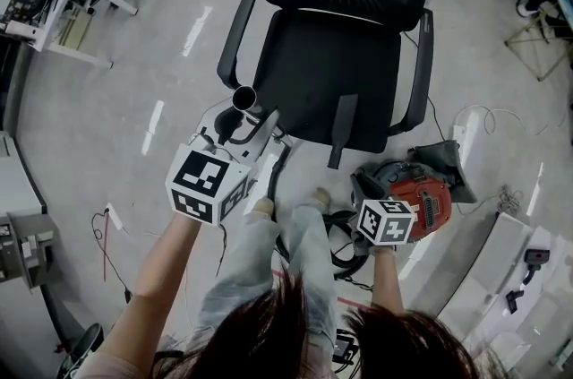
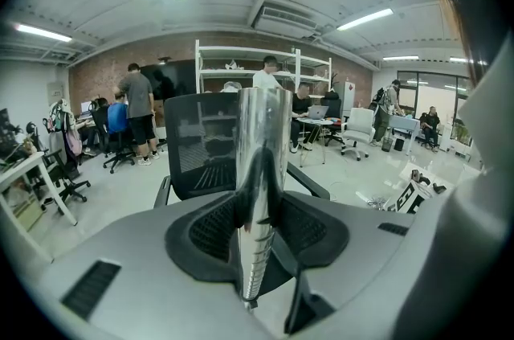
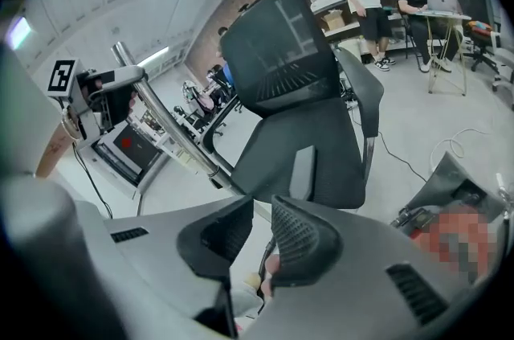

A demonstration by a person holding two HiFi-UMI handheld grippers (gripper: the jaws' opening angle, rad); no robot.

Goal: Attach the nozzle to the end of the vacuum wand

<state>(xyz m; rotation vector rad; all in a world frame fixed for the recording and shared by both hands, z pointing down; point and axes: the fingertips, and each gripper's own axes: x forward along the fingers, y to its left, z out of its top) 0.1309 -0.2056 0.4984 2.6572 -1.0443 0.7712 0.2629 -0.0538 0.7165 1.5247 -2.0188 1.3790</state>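
In front of the black office chair (image 1: 331,73), we held the shiny vacuum wand (image 2: 261,137) tight in the left gripper (image 2: 259,210), its open end up by the seat, while the right gripper (image 3: 259,219) hung near the red vac (image 1: 428,200) on the floor, jaws a bit apart w/ nothing in them.

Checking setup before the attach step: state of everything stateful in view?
Wand: clamped in left hand-held gripper, open end bare, no nozzle on it.
Nozzle: lying loose on chair seat, not held.
Left hand-held gripper: shut on wand.
Right hand-held gripper: jaws slightly apart, nothing between them.
Vacuum body: on the floor beside right hand-held gripper.
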